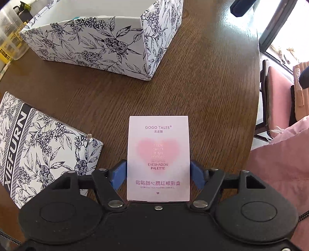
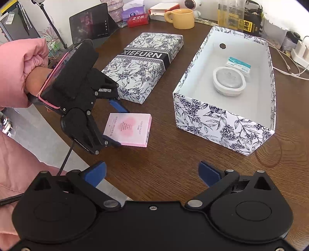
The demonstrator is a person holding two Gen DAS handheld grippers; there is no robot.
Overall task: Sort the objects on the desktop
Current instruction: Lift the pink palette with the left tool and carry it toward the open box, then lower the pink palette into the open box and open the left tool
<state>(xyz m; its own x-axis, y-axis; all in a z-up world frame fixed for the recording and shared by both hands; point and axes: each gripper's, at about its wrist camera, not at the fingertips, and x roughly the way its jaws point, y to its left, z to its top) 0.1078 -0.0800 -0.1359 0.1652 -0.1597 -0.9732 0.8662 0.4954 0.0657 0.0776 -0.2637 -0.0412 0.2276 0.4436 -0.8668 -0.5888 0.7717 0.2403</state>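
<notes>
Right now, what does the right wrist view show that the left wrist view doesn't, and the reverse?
Only the right wrist view shows inside the open floral box: a round white case and a small packet. It also shows the yellow mug and the open right gripper. Only the left wrist view lets you read the print on the eyeshadow palette. Both show the palette between the left gripper's fingers, the box and its lid.

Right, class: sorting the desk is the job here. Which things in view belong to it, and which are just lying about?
Part of the job:
- pink eyeshadow palette box, between the left claw pads
- open floral box, already holding a round white case and a small packet
- floral lid
- right claw, open and holding nothing

Lying about:
- yellow mug
- tissue pack
- tablet
- white cable
</notes>
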